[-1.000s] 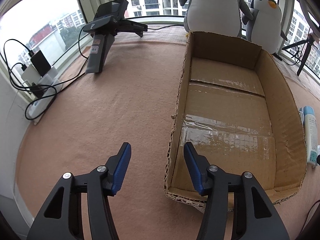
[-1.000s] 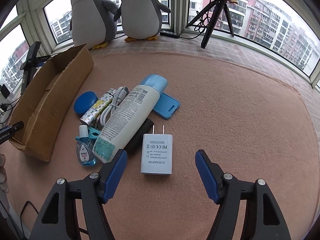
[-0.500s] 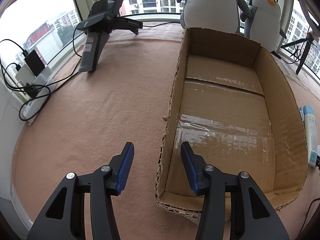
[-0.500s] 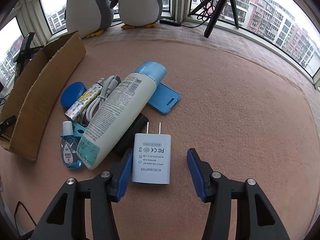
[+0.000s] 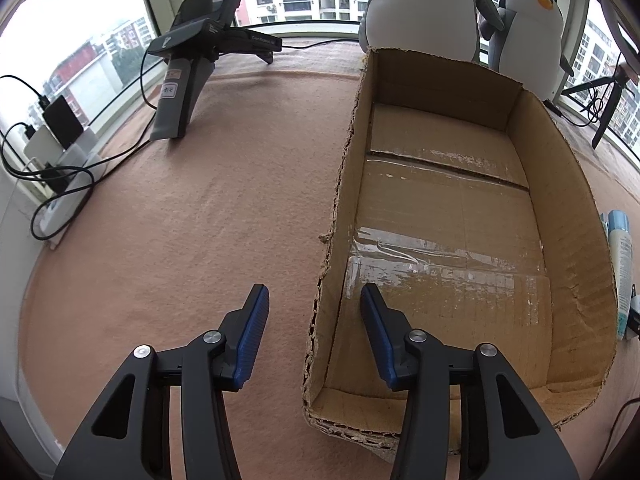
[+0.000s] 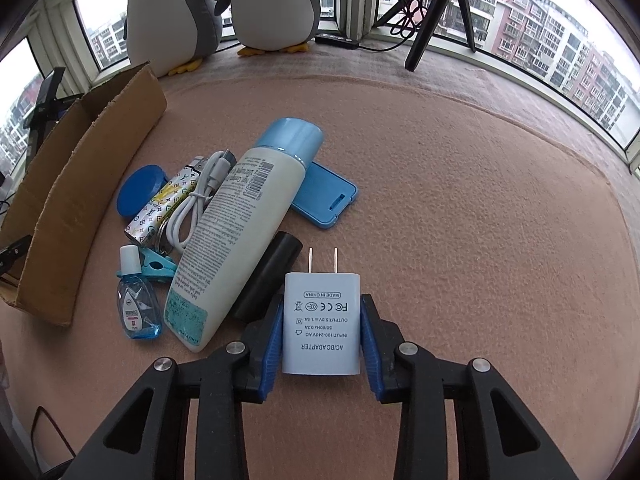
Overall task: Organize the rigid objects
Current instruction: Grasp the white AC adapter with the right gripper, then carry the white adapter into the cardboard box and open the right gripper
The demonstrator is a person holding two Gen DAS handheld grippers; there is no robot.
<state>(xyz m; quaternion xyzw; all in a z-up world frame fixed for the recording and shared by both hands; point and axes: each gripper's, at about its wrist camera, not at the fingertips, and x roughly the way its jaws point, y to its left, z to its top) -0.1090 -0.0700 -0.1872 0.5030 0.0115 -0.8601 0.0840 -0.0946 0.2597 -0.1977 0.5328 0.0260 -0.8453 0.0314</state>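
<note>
A white AC/DC adapter [image 6: 322, 320] lies on the pink felt with its prongs pointing away. My right gripper [image 6: 322, 304] is closing its jaws on it, and both blue pads touch its sides. Left of it lie a lotion bottle [image 6: 236, 232], a black cylinder [image 6: 268, 280], a blue case [image 6: 324, 196] and an eye-drop bottle [image 6: 138, 308]. The cardboard box [image 5: 560, 200] is bare inside. My left gripper [image 5: 314, 300] straddles the box's torn left wall near its front corner. Its jaws stand apart and neither pad visibly presses the wall.
A blue lid [image 6: 140, 196], a patterned small box [image 6: 164, 208], a white cable [image 6: 196, 208] and a blue clip [image 6: 158, 266] lie beside the box [image 6: 80, 184]. Two plush penguins [image 6: 176, 12] and a tripod [image 6: 436, 8] stand by the windows. A spare gripper device [image 5: 188, 64] and chargers [image 5: 56, 140] sit far left.
The right jaws have closed from wide apart onto the adapter's sides as the gripper came nearer. The left jaws narrowed a little, and the box's left wall now stands between them.
</note>
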